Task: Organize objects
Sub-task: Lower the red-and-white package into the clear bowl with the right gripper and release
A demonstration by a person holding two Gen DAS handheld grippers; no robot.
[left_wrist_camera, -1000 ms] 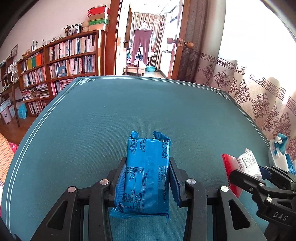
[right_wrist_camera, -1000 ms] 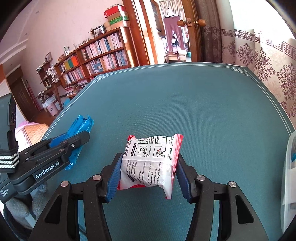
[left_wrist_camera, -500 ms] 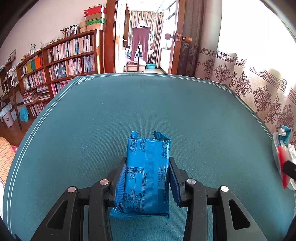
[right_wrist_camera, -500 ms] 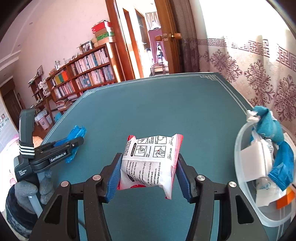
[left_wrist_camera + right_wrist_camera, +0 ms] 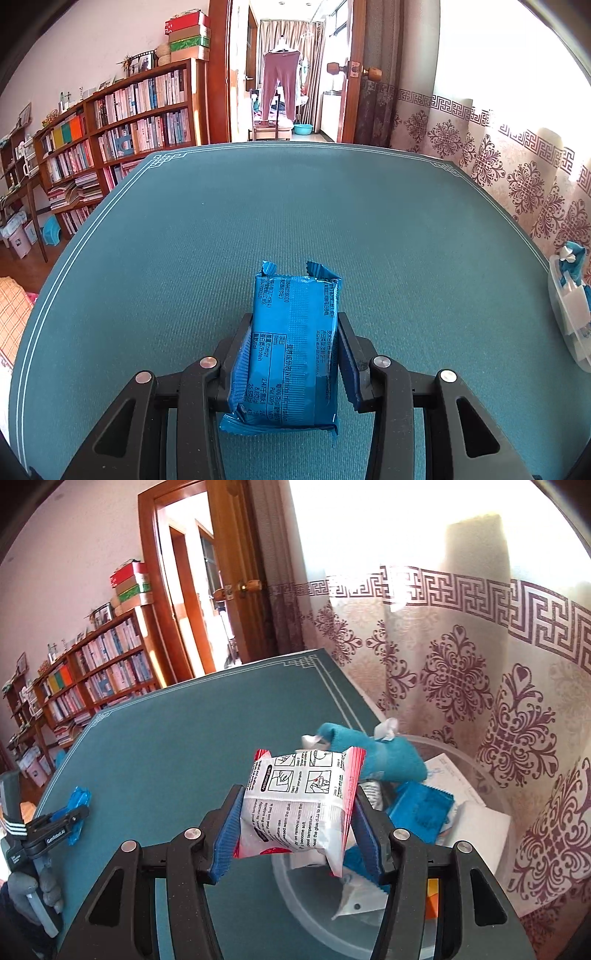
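My left gripper [image 5: 293, 354] is shut on a blue snack packet [image 5: 293, 343] and holds it just above the teal table [image 5: 295, 206]. My right gripper [image 5: 299, 812] is shut on a white and red sachet [image 5: 301, 805] and holds it over the near rim of a clear plastic tub [image 5: 321, 915]. The tub holds several blue and white packets [image 5: 421, 808]. The left gripper also shows at the far left of the right wrist view [image 5: 70, 818], still with its blue packet.
The tub also shows at the right edge of the left wrist view [image 5: 567, 314]. A patterned curtain [image 5: 498, 701] hangs right behind the tub. Bookshelves [image 5: 122, 125] and an open door [image 5: 284, 74] stand beyond the table's far edge.
My right gripper has swung right with the sachet, from over the bare table to over the tub. My left gripper has stayed nearly still with the blue packet.
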